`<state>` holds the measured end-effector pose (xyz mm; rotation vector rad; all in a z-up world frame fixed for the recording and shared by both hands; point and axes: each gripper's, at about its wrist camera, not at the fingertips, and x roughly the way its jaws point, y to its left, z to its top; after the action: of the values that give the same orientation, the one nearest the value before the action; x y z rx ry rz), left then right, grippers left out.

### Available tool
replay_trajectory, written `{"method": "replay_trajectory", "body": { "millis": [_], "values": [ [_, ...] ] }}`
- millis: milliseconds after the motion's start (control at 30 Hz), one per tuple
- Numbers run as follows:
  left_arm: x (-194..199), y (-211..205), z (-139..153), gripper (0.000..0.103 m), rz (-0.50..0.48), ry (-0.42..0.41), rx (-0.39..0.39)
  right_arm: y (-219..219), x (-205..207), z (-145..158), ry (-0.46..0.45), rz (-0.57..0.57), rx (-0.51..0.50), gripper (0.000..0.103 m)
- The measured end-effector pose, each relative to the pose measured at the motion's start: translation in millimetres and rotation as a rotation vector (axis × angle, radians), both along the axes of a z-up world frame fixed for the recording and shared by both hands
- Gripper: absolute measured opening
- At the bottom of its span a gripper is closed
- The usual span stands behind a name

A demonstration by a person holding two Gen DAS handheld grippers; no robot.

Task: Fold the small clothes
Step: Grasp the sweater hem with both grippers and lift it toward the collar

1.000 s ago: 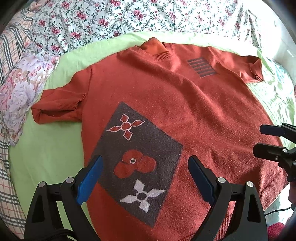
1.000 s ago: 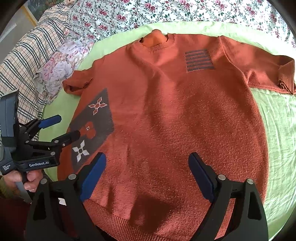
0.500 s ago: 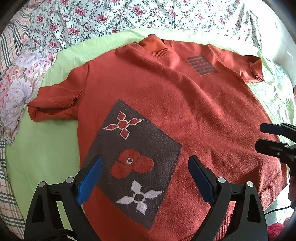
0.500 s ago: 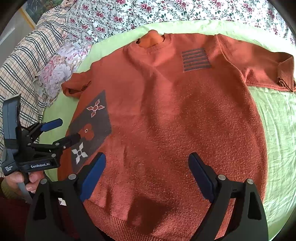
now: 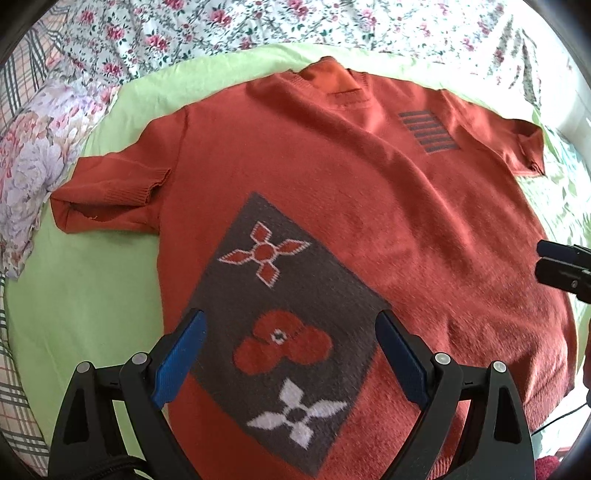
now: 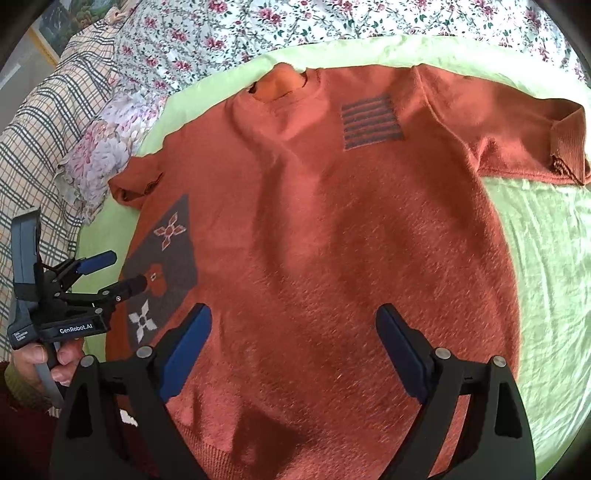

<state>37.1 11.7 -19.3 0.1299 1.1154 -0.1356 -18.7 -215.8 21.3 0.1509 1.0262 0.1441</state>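
Note:
A rust-orange short-sleeved sweater (image 5: 332, 192) lies flat, front up, on a light green sheet (image 5: 85, 302), neck away from me. It has a grey diamond patch with flower shapes (image 5: 280, 317) and a grey striped block near the chest (image 6: 369, 122). My left gripper (image 5: 290, 332) is open and empty, hovering over the diamond patch near the hem. My right gripper (image 6: 293, 328) is open and empty, over the lower middle of the sweater (image 6: 332, 258). The left gripper also shows in the right wrist view (image 6: 118, 271).
Floral bedding (image 5: 258, 26) lies beyond the sheet, with a floral pillow (image 5: 26, 173) and plaid fabric (image 6: 33, 140) at the left. The left sleeve (image 5: 110, 199) is folded on itself. The right sleeve (image 6: 535, 136) lies spread out.
Both grippers have moved a little forward over the sweater, so it sits lower and closer in both views. Both have stayed open. The sweater has not moved.

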Motion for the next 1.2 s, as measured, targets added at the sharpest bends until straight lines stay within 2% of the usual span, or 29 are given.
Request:
{"method": "replay_trajectory", "body": {
  "millis": [233, 433, 633, 867, 900, 967, 1133, 1200],
  "values": [
    [48, 8, 5, 0.093, -0.038, -0.045, 0.041, -23, 39, 8, 0.002, 0.019, -0.018, 0.091],
    [121, 23, 10, 0.093, -0.049, -0.077, 0.041, -48, 95, 23, -0.017, 0.05, -0.032, 0.091],
    [206, 34, 1, 0.094, -0.066, -0.106, 0.113, -74, 154, 28, -0.029, 0.088, -0.071, 0.091],
    [290, 68, -15, 0.094, -0.03, -0.084, 0.146, -100, 226, 30, -0.04, 0.11, -0.125, 0.091],
    [298, 72, -17, 0.094, -0.026, -0.076, 0.144, -103, 238, 28, -0.042, 0.117, -0.136, 0.091],
    [316, 79, -24, 0.094, -0.032, -0.036, 0.093, -108, 256, 26, -0.047, 0.129, -0.158, 0.091],
    [340, 87, -44, 0.095, -0.052, 0.049, -0.014, -117, 296, 1, 0.028, 0.168, -0.164, 0.091],
    [341, 82, -47, 0.092, -0.068, 0.033, 0.011, -115, 301, -13, 0.057, 0.198, -0.181, 0.087]
  ]
}}
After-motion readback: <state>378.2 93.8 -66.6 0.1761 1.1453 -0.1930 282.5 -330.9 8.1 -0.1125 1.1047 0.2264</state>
